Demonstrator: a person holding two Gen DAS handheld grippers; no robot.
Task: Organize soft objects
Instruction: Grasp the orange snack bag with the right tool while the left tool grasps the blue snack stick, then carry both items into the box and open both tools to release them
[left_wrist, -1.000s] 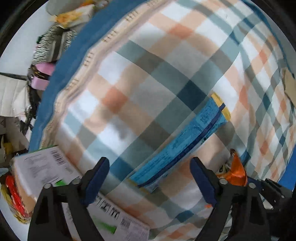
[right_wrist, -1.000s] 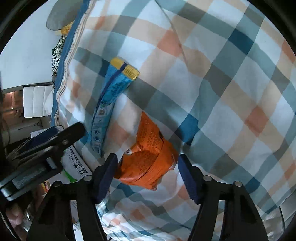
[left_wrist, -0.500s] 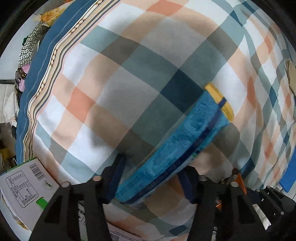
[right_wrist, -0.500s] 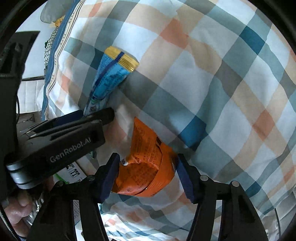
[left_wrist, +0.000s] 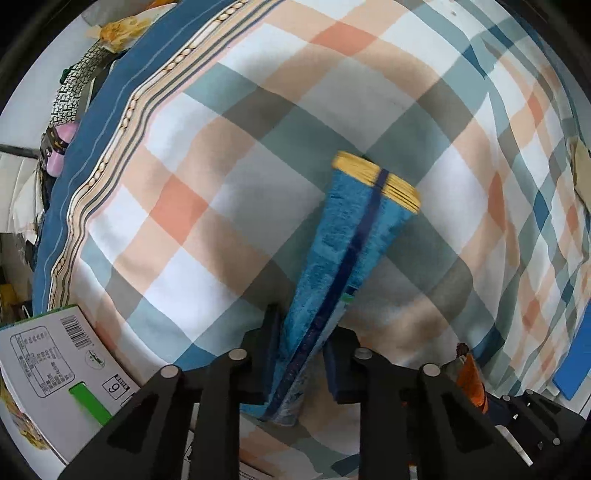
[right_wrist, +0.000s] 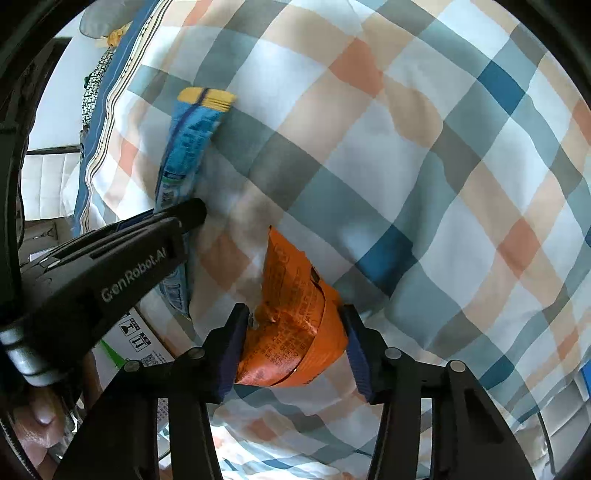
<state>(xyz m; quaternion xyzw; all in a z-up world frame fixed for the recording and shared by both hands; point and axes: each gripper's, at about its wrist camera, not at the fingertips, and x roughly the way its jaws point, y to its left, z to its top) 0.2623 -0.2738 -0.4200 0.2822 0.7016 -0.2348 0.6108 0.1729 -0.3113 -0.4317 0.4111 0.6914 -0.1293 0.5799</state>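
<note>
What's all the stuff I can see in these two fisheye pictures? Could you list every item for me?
Blue snack packet: one, blue with a yellow end, lying on the bedspread, near end between the left jaws.
Orange snack packet: one, orange, crumpled, between the right jaws.
Checked bedspread: one, white, peach, grey-teal and blue, under both packets.
Cardboard box: one, white with a barcode and green stripe, lower left edge of the left view.
Blue bordered cloth: one, along the bedspread's left edge.
Left gripper: black, jaws shut on the blue packet.
Right gripper: black, jaws closed against the orange packet.
</note>
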